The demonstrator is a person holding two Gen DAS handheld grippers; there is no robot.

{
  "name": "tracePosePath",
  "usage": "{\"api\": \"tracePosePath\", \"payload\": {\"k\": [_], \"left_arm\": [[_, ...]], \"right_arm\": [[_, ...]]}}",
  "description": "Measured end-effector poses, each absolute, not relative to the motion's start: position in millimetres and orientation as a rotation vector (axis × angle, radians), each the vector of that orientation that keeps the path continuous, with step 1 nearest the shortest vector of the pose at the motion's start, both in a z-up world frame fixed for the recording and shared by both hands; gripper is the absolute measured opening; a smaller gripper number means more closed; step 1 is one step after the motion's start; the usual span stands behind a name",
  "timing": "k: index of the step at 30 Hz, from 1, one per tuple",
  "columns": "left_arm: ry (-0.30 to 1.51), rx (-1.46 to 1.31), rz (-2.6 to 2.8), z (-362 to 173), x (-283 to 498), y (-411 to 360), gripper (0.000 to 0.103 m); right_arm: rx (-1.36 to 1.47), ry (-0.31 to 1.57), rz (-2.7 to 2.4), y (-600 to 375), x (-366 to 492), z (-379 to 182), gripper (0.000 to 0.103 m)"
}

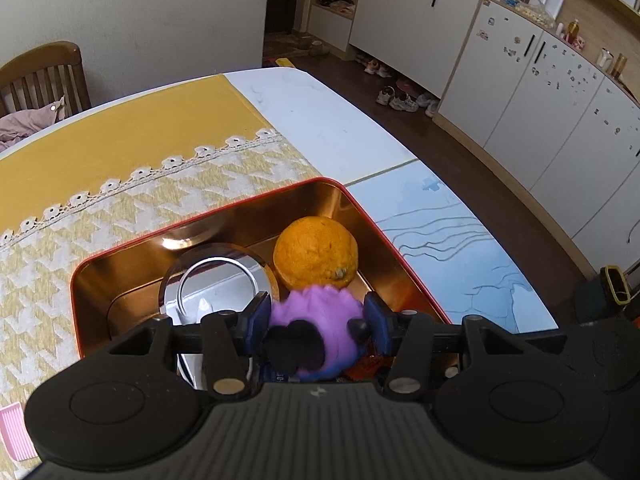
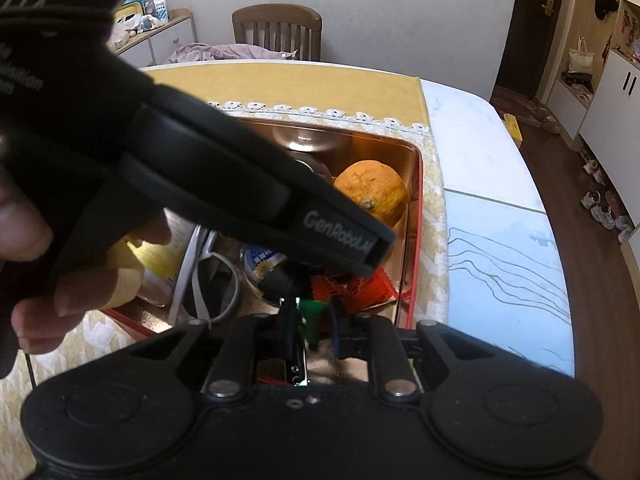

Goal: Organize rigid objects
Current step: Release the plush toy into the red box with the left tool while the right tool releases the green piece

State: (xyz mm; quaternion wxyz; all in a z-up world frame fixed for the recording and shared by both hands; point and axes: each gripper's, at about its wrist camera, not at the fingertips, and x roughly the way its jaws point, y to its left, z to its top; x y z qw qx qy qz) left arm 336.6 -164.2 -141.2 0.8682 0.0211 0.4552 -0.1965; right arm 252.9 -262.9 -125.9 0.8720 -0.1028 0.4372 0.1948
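A red-rimmed copper tin (image 1: 224, 208) sits on the yellow tablecloth. My left gripper (image 1: 316, 308) hangs over its near side, blue pads shut on a purple toy (image 1: 320, 316) with black parts. Beyond the toy, an orange (image 1: 316, 252) and a round mirror (image 1: 224, 276) lie in the tin. In the right wrist view, my right gripper (image 2: 312, 316) is at the tin's (image 2: 416, 240) near edge with a small green piece (image 2: 310, 312) between its fingers. The jaws stand narrowly open, with a slim gap beside the piece. The left gripper's black body (image 2: 248, 184) crosses that view, hiding part of the tin.
The tin also holds a small can (image 2: 264, 264), red netting (image 2: 360, 288), white-framed glasses (image 2: 208, 280) and the orange (image 2: 374, 192). A hand (image 2: 80, 292) shows at the left. A pink comb (image 1: 14, 432) lies on the cloth. A wooden chair (image 2: 280, 28) stands beyond the table.
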Motion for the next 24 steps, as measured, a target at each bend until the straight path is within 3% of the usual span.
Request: {"api": "tracePosePath", "payload": {"k": [10,15,20,24], "left_arm": [[0.927,0.003,-0.413,-128,335,-156,0.051],[0.901,0.009,-0.412,-121,325,-150,0.057],[0.88,0.004,-0.404,-115,315,-138,0.057],[0.86,0.004,-0.403,-108,306,-127,0.058]], "right_arm": [[-0.147,0.917,0.403,-273,253,-121,0.025],[-0.137,0.911,0.386,-275,249,-117,0.035],[-0.1,0.909,0.369,-282,246,-111,0.039],[-0.092,0.895,0.354,-284,243,-106,0.049]]}}
